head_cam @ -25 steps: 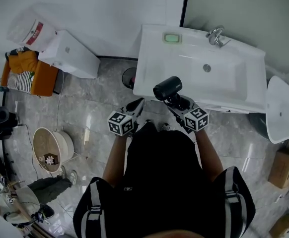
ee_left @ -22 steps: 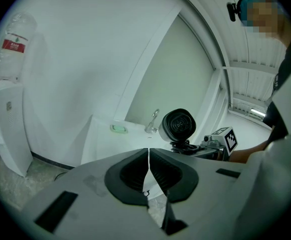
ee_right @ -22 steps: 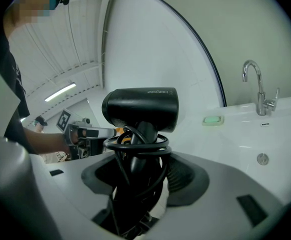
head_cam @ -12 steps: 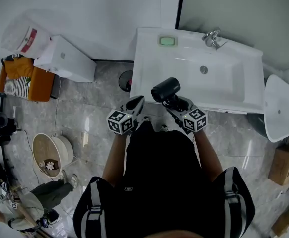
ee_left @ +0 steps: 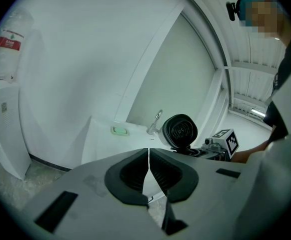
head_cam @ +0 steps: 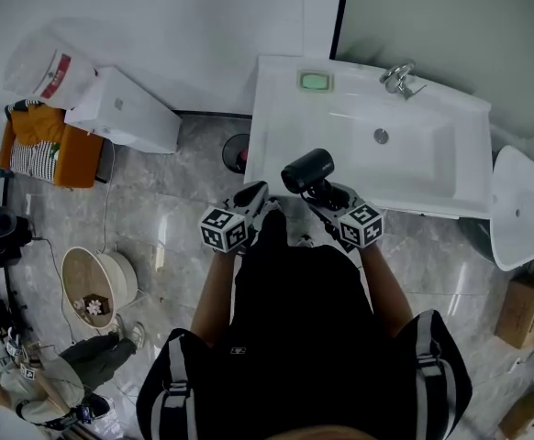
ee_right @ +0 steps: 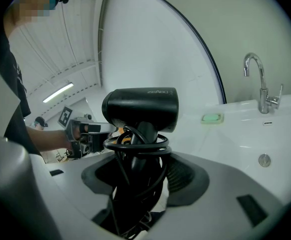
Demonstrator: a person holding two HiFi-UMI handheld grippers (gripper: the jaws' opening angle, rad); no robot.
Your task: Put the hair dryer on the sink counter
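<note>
A black hair dryer (head_cam: 307, 170) (ee_right: 140, 108) stands upright between the jaws of my right gripper (head_cam: 323, 191) (ee_right: 138, 171), which is shut on its handle with the black cord coiled round it. In the head view the dryer's barrel hangs over the front left edge of the white sink counter (head_cam: 285, 117). My left gripper (head_cam: 251, 194) (ee_left: 148, 173) is shut with nothing in it, beside the right one and just short of the counter's front edge. From the left gripper view the dryer (ee_left: 180, 132) shows its round rear grille.
The basin (head_cam: 405, 145) has a chrome tap (head_cam: 399, 75) at the back and a green soap dish (head_cam: 315, 82) at the back left. A white toilet (head_cam: 519, 204) stands at the right, a white cabinet (head_cam: 125, 113) at the left, a round bin (head_cam: 236, 150) under the counter.
Both grippers and the hair dryer have kept about the same place before the counter's front edge; the view has shifted slightly. The grip on the dryer is the same.
</note>
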